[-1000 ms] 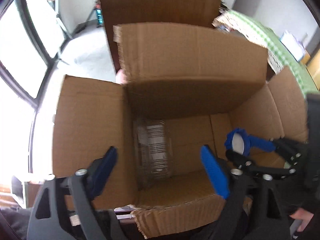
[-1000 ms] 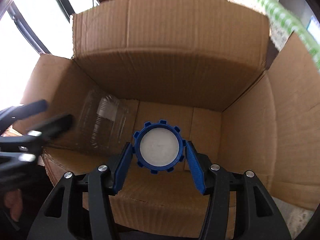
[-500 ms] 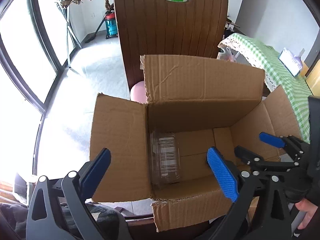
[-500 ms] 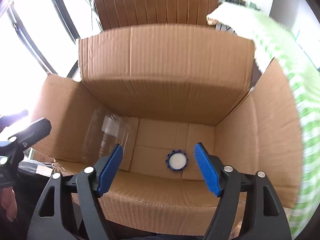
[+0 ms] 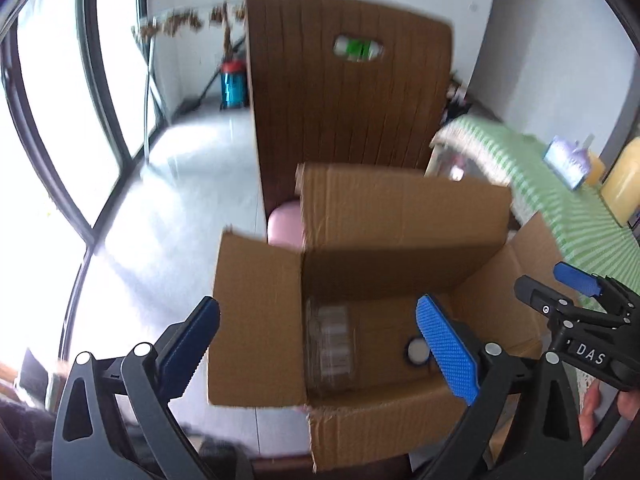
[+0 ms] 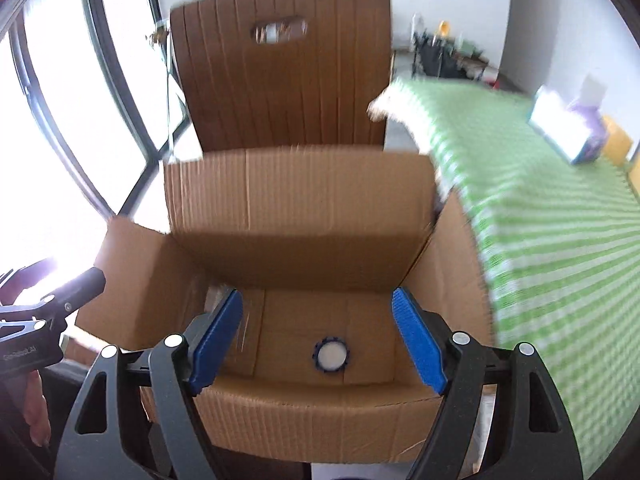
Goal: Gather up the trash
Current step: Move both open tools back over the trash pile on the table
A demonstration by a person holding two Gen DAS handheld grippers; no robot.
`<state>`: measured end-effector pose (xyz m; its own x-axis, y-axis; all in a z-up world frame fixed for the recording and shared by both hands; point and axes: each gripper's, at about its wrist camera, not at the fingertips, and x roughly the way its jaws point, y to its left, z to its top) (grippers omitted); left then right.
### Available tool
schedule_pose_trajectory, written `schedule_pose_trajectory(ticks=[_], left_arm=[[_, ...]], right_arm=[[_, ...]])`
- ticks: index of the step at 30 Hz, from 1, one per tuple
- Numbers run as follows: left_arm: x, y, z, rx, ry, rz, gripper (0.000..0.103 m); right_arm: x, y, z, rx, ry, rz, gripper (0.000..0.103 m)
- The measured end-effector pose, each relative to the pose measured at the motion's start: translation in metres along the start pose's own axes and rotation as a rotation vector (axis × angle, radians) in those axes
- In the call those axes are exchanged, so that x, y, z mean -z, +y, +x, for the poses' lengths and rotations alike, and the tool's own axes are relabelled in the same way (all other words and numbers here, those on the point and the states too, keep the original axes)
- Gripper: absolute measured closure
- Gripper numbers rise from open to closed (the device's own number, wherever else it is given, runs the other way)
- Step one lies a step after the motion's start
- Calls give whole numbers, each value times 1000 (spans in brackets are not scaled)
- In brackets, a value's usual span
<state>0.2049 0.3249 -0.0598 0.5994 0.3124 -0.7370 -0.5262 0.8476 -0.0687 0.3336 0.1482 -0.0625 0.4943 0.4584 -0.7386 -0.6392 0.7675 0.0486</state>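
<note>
The brown chair (image 6: 288,76) is standing tall behind everything, and the table with the green checked cloth (image 6: 560,240) is running along the right side. In front of the chair the cardboard box (image 6: 296,216) is sitting with its flaps spread open. Inside it, the clear plastic container (image 5: 330,350) is leaning against the left wall, and the small blue cap (image 6: 331,357) is lying flat on the box floor, well apart from both tools. The left gripper (image 5: 320,344) is hovering above the box with its jaws spread wide, nothing in them. The right gripper (image 6: 318,336) is hanging over the box too, its jaws opening, empty, nothing between the pads.
</note>
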Motion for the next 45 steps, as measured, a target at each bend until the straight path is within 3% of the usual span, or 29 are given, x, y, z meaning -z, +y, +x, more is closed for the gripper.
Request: schedule_pose_trajectory(ticks=[4, 8, 12, 32, 45], left_arm=[[-3, -16, -31, -8, -175, 42, 8], [-5, -29, -49, -14, -268, 48, 8], [-4, -42, -66, 41, -334, 22, 8], [25, -201, -109, 281, -389, 256, 8], [75, -328, -140, 489, -386, 461, 7]], right_arm=[[-3, -6, -41, 49, -174, 1, 19], [-2, -18, -79, 97, -300, 15, 18], [7, -35, -105, 154, -363, 42, 16], [105, -173, -230, 443, -412, 312, 16], [188, -240, -316, 648, -428, 464, 16]])
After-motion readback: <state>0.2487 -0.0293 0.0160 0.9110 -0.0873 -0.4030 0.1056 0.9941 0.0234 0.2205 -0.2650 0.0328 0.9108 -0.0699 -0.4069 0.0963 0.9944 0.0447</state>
